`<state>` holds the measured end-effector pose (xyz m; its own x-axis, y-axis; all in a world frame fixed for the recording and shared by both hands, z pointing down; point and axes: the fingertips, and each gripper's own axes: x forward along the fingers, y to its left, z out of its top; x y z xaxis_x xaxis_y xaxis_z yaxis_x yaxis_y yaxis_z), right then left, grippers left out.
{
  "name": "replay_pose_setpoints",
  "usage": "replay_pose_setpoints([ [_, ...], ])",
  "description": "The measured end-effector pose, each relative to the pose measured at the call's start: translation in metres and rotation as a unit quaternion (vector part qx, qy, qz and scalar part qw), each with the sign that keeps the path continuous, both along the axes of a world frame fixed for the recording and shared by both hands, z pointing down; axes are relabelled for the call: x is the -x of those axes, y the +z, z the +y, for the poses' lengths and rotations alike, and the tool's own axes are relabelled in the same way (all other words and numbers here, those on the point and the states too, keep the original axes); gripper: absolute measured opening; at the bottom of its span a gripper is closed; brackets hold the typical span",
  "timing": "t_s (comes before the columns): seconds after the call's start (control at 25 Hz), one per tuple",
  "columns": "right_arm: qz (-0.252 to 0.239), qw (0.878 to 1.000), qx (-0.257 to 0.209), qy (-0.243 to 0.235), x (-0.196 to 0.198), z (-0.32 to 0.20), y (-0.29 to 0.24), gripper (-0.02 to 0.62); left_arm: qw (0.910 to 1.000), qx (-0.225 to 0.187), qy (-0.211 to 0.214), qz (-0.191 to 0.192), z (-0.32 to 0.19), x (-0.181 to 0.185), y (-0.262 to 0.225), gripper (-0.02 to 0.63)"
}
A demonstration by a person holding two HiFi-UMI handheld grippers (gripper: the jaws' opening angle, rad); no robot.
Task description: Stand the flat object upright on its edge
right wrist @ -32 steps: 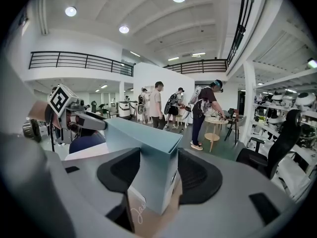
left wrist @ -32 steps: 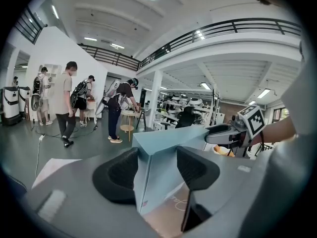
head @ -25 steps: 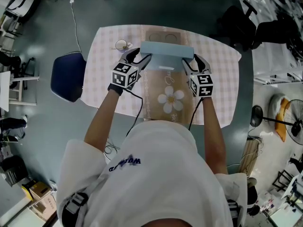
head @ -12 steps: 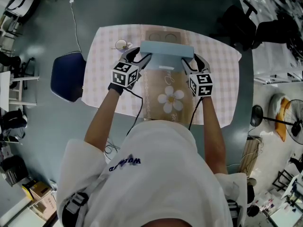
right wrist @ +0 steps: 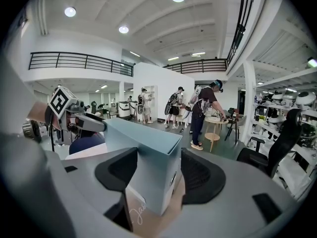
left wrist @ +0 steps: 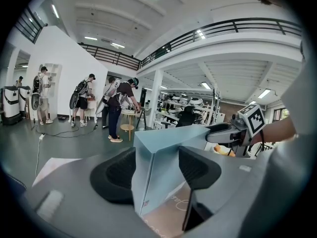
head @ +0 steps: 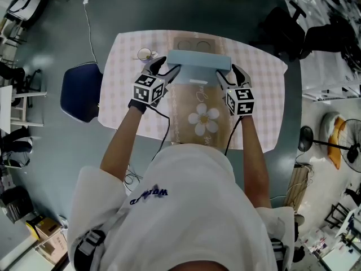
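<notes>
Checked tablecloth above grey floor bears blue box; left gripper, right gripper fingers just opening around it.

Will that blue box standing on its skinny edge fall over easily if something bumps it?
Probably: the blue box stands tall on a narrow edge, so a small bump might tip it. Its crisp, straight corners suggest stiff card, so it likely won't flop. The left gripper and right gripper have just been opening their jaws, with its ends between them.

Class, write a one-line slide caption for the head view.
Pale blue box upright on its edge on the checked table, left claw and right claw straddling its ends, jaws just opening.
</notes>
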<state>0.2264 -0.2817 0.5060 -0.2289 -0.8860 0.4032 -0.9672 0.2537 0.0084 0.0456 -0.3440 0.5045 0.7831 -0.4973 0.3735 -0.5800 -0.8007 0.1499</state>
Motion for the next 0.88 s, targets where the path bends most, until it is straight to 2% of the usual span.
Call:
replay_pose_setpoints([
  [0.28,-0.009,1.000,0.000,0.007,-0.001,0.002,-0.002,0.278,1.0000,-0.004,-0.001,0.002,0.001,0.001,-0.003,0.273],
  [0.48,-0.023,0.999,-0.011,0.025,-0.003,0.012,-0.008,0.278,0.9996,-0.006,-0.020,0.016,0.006,0.012,-0.006,0.272],
  [0.68,-0.027,0.999,-0.029,0.037,-0.001,0.024,-0.022,0.276,0.9990,-0.026,-0.032,0.019,0.012,0.023,-0.017,0.267],
  [0.88,-0.034,0.997,-0.049,0.049,-0.001,0.058,-0.041,0.226,0.9960,-0.046,-0.063,0.044,0.039,0.048,-0.041,0.218],
])
